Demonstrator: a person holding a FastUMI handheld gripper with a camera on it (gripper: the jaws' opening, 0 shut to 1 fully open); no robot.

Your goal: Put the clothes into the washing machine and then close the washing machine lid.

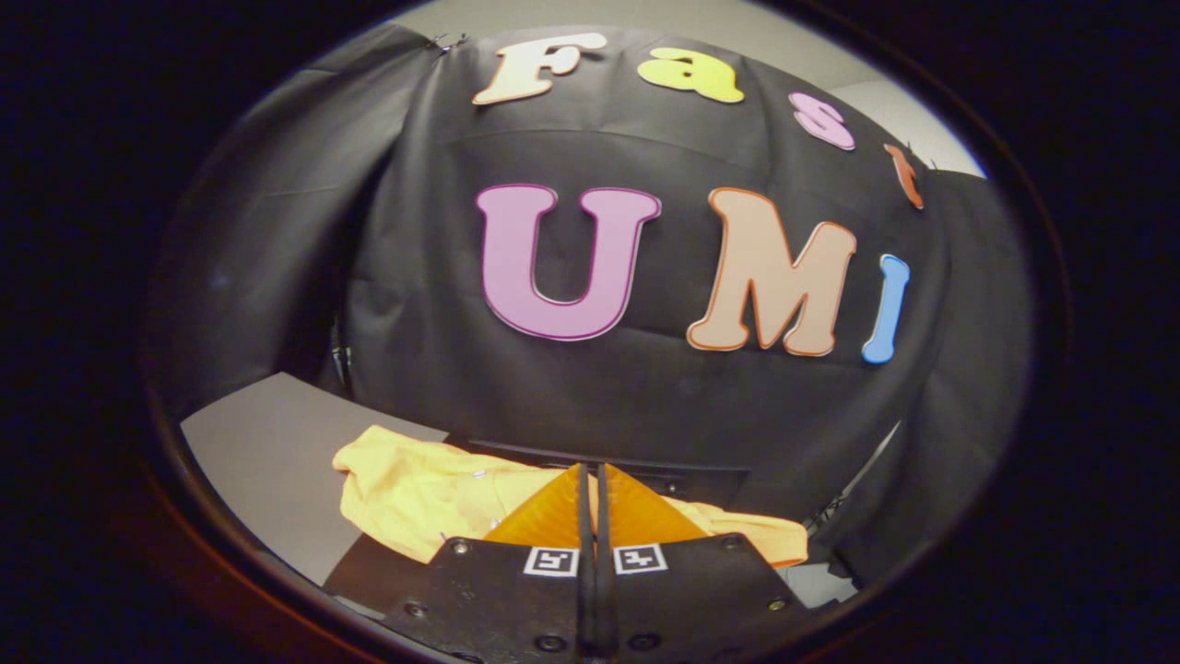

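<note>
The gripper (591, 480) had its fingers pressed together, holding nothing. Just beneath and beyond them lay a crumpled yellow cloth garment (415, 493) on the grey counter (267, 443).

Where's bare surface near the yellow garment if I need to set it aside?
Bare grey surface lies left of the yellow garment, between it and the booth's black cloth wall. Ahead of the closed gripper it is crowded: garment beneath, a dark edge close behind.
</note>
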